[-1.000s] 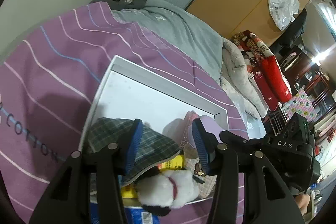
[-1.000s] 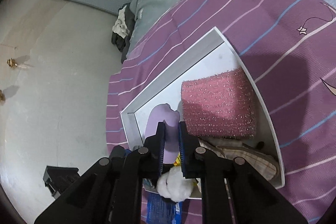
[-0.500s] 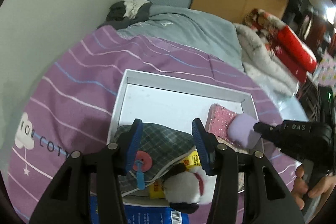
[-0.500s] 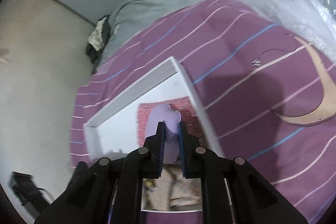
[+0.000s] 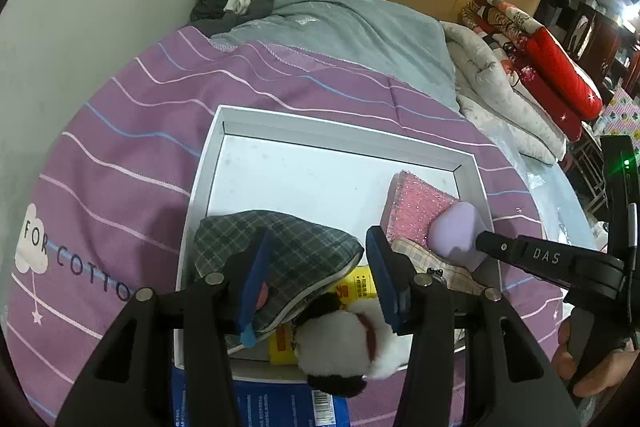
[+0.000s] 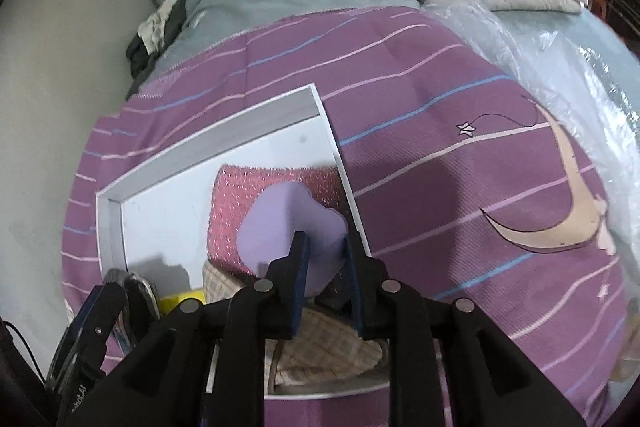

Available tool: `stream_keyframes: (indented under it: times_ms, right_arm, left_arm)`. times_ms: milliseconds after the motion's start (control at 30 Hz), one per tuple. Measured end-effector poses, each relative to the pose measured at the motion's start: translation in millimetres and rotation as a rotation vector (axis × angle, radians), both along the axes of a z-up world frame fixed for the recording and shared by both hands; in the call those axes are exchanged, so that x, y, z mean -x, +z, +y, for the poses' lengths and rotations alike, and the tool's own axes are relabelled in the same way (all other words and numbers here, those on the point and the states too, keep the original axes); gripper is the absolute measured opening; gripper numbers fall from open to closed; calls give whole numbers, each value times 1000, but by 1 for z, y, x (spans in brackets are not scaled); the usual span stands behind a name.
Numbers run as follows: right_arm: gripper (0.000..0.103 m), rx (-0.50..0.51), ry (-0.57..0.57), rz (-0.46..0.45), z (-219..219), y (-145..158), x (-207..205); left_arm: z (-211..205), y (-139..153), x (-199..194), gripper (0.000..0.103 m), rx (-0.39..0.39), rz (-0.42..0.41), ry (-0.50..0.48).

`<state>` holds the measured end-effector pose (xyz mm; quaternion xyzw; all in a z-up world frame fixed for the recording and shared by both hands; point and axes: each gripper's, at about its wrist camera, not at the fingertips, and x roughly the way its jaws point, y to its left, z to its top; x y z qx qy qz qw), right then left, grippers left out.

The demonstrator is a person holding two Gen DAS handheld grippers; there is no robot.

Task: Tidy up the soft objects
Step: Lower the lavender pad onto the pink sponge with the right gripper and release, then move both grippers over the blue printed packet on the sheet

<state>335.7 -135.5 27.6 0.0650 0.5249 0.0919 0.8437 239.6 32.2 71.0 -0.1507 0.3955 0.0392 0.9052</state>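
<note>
Lilac and soft, the cloud-shaped foam pad (image 6: 290,227) sits clamped in the right tongs (image 6: 324,259), straight ahead over the pink glittery sponge (image 6: 240,195); left tongs (image 5: 316,267) gape empty.

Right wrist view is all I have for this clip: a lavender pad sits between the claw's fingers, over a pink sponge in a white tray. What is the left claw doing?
Observer: The left claw is open and holds nothing. It hovers over a dark plaid pouch in the white tray.
Operator: Anything in that tray I can't see?
Observer: A white and black plush toy lies at the near edge, partly over the rim.
Operator: And outside the tray?
Observer: A blue box with a barcode shows just past the near edge.
</note>
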Motion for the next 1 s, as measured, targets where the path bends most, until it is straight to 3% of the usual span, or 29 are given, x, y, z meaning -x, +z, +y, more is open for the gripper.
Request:
stream_keyframes:
  times_ms: [100, 233, 367, 633, 667, 733, 800, 900, 1000]
  right_arm:
    - [20, 39, -8, 43, 1, 3, 5]
    - [32, -6, -32, 52, -4, 10, 13]
    - [32, -98, -80, 79, -10, 18, 23]
    - [33, -205, -41, 97, -9, 48, 62]
    - [35, -213, -44, 89, -12, 53, 67]
    - [54, -224, -54, 67, -17, 61, 78]
    - [65, -242, -55, 44, -23, 67, 89]
    - [66, -229, -29, 33, -28, 70, 105]
    - [68, -200, 26, 60, -29, 67, 115]
  left_arm:
    - [-3, 3, 3, 51, -25, 4, 2]
    - [-7, 5, 5, 51, -40, 27, 0]
    - [-8, 7, 6, 51, -50, 53, 11]
    - [-12, 16, 9, 51, -43, 110, -10]
    - [-12, 17, 10, 51, -44, 119, -12]
    - [-13, 22, 13, 51, -40, 135, -17]
    - [-13, 28, 19, 51, -41, 146, -24]
    - [-13, 36, 27, 51, -46, 167, -35]
    - [-8, 45, 35, 51, -4, 188, -33]
